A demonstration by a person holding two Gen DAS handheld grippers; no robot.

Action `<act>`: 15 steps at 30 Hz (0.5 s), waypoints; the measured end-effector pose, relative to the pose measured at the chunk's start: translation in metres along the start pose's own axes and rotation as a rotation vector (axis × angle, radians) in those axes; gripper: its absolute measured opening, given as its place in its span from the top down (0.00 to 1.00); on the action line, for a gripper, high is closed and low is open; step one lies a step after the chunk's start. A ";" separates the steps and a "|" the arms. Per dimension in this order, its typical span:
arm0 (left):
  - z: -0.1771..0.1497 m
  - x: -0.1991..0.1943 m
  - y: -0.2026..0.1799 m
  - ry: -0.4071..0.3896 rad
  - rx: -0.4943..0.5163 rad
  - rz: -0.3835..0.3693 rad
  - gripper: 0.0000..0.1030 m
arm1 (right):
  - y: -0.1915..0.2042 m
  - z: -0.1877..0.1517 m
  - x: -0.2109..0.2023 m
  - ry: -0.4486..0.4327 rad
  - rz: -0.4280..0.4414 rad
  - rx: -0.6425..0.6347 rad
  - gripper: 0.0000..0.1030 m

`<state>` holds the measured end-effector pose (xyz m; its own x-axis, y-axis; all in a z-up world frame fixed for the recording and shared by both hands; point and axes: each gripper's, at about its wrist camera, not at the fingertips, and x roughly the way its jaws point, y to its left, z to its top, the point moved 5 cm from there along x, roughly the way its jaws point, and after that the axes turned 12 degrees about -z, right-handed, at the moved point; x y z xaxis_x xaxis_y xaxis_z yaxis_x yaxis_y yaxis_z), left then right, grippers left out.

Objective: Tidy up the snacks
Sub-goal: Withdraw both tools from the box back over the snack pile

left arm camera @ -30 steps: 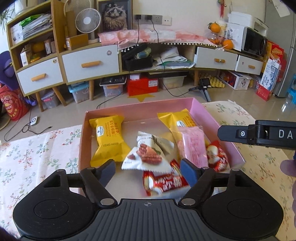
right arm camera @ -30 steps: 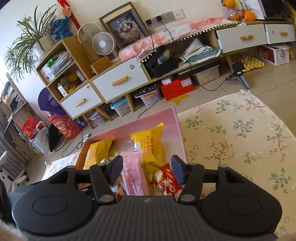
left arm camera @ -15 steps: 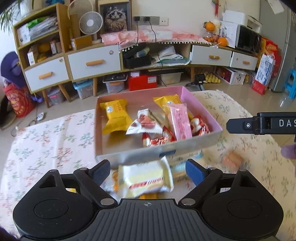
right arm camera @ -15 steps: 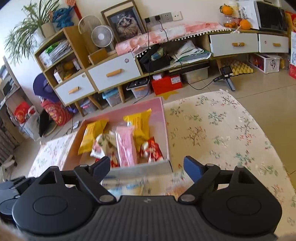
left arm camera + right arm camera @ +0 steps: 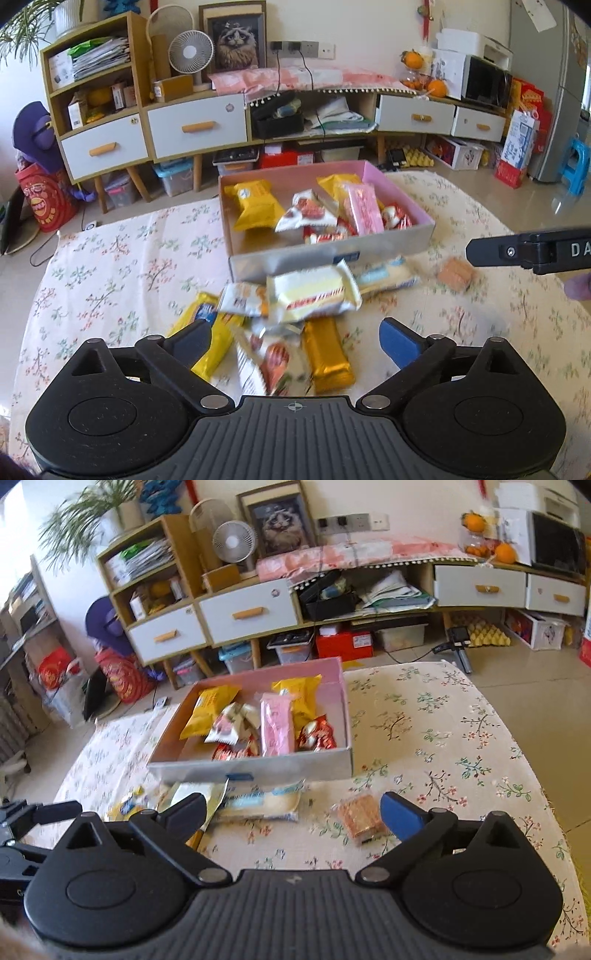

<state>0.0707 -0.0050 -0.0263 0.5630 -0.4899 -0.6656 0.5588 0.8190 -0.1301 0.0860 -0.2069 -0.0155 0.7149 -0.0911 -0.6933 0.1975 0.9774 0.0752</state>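
Observation:
A pink-lined box (image 5: 332, 258) (image 5: 258, 766) on the floral tablecloth holds several snack packets, among them a yellow one (image 5: 255, 208) and a pink one (image 5: 364, 214). A pile of loose snacks lies in front of it: a pale yellow packet (image 5: 314, 293), a gold bar (image 5: 328, 356), a white-blue packet (image 5: 258, 805) and a small orange biscuit pack (image 5: 455, 275) (image 5: 360, 816). My left gripper (image 5: 291, 339) is open and empty above the pile. My right gripper (image 5: 291, 810) is open and empty, its right finger beside the biscuit pack.
Floral tablecloth (image 5: 443, 738) extends to the right of the box. Behind the table stand a wooden cabinet with white drawers (image 5: 195, 129), a fan, a cat picture and floor clutter. The right gripper's arm (image 5: 528, 251) shows at the left wrist view's right edge.
Both grippers have pulled back and up from over the box, and now the loose snack pile in front of the box is in view. Both stay open and empty.

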 end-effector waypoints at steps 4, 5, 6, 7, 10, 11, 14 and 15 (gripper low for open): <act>-0.012 -0.006 0.007 -0.006 0.010 0.017 0.02 | 0.011 -0.005 -0.007 -0.028 0.030 -0.060 0.00; -0.015 -0.007 0.009 -0.008 0.008 0.012 0.02 | 0.014 -0.007 -0.009 -0.037 0.037 -0.067 0.00; -0.017 -0.008 0.011 -0.009 0.006 0.007 0.02 | 0.017 -0.008 -0.010 -0.044 0.042 -0.076 0.00; -0.020 -0.009 0.012 -0.010 0.006 0.000 0.01 | 0.020 -0.011 -0.011 -0.048 0.048 -0.084 0.00; -0.028 -0.011 0.015 -0.017 0.037 -0.013 0.01 | 0.025 -0.017 -0.011 -0.049 0.061 -0.104 0.00; -0.031 -0.011 0.016 -0.017 0.052 -0.013 0.01 | 0.026 -0.019 -0.010 -0.049 0.060 -0.113 0.00; -0.042 -0.008 0.019 -0.008 0.091 -0.019 0.01 | 0.028 -0.025 -0.010 -0.053 0.057 -0.145 0.00; -0.046 -0.006 0.021 -0.002 0.095 -0.024 0.01 | 0.029 -0.028 -0.010 -0.054 0.056 -0.154 0.00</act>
<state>0.0511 0.0290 -0.0588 0.5502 -0.5096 -0.6615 0.6270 0.7753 -0.0757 0.0664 -0.1722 -0.0265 0.7578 -0.0416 -0.6511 0.0542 0.9985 -0.0008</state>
